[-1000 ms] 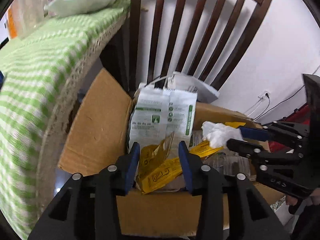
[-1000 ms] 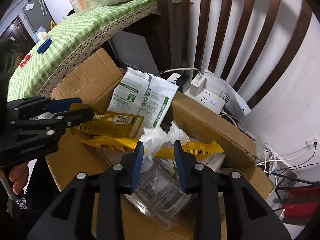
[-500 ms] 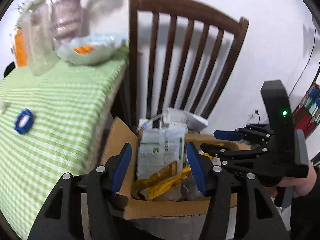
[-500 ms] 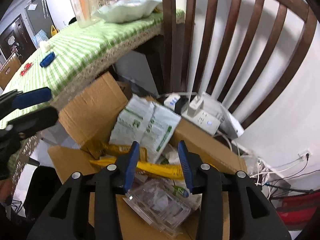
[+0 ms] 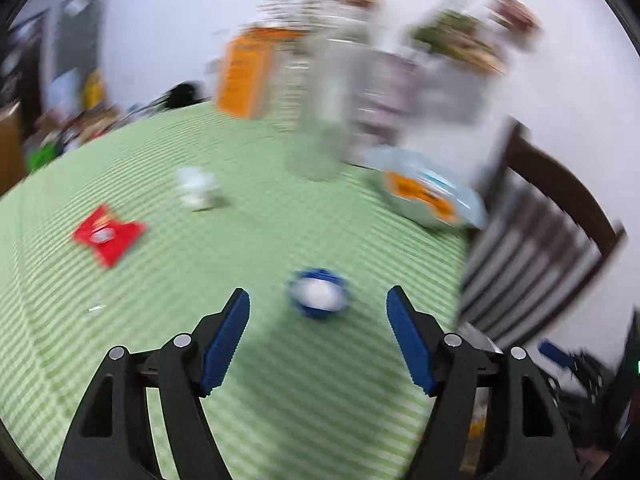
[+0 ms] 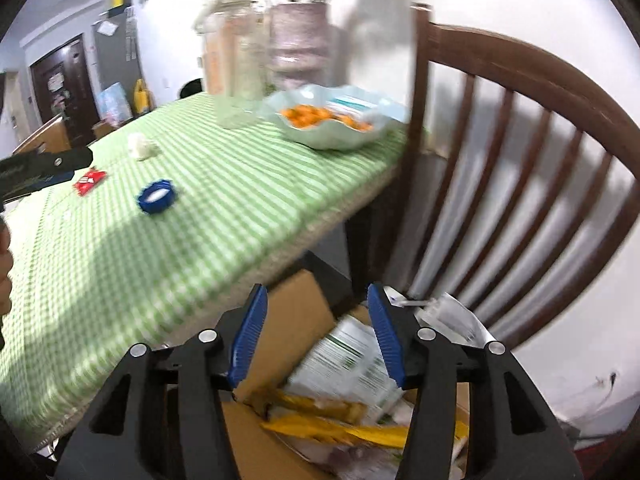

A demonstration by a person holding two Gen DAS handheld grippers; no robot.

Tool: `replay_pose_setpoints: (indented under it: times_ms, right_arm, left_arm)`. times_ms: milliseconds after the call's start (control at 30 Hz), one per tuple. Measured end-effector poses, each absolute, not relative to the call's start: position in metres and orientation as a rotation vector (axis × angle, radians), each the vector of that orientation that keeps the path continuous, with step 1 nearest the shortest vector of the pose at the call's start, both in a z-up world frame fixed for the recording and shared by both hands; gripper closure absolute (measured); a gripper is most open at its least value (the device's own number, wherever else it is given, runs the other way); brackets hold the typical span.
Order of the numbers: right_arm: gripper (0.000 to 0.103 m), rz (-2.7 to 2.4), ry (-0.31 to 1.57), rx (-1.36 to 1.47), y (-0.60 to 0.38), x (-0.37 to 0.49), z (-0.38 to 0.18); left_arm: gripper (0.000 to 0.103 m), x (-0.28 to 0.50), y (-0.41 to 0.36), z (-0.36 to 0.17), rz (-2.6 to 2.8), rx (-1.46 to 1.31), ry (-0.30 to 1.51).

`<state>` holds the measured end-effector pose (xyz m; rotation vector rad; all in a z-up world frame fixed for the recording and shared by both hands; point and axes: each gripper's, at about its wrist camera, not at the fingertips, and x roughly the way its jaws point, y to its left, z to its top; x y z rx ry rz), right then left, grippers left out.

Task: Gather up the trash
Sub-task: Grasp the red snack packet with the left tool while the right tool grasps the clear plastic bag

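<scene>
**Both grippers emptied and being turned from the box back to the table**

A second ago both tools were being held low over the cardboard box, the left around a yellow wrapper and the right around a crumpled white tissue. Now nothing is being held: the left gripper is being carried above the green checked tablecloth with its jaws opening and empty, and the right gripper is being raised above the box edge, its jaws also opening with nothing between them. That load is judged to be delivered, and a fresh pick is judged to be in preparation.

Trash is still being left on the table. A blue bottle cap, round, ridged and rigid with a pale inner face, is lying just ahead of the left jaws. A red wrapper, flat, thin and glossy, is lying further left. A small white crumpled wad is sitting beyond it; its material cannot be told through the blur.

In the right view the box is seen below the table edge, beside a dark wooden chair, and is being filled with yellow wrappers, a white and green printed pouch and clear plastic. A pale wavy-rimmed bowl holding orange pieces and glass jars are standing at the far end.
</scene>
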<state>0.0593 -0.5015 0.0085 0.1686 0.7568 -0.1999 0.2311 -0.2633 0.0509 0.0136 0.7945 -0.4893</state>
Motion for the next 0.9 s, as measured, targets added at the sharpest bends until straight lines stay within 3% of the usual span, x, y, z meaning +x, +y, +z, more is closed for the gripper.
replay_pose_setpoints:
  times_ms: [500,733,900]
  right_arm:
    - [0.052,-0.009,0.649,0.052,-0.417,0.177,0.058]
    - [0.048,0.092,0.637,0.069,-0.380,0.243,0.068]
    - [0.048,0.164,0.670,0.047,-0.339,0.300,0.058]
  left_arm:
    - [0.035,0.343,-0.104,0.016,-0.103,-0.292,0.927]
    - [0.033,0.366,-0.073,-0.004,-0.015,-0.359,0.984]
    - [0.027,0.364,-0.056,-0.006,-0.005,-0.342,0.914]
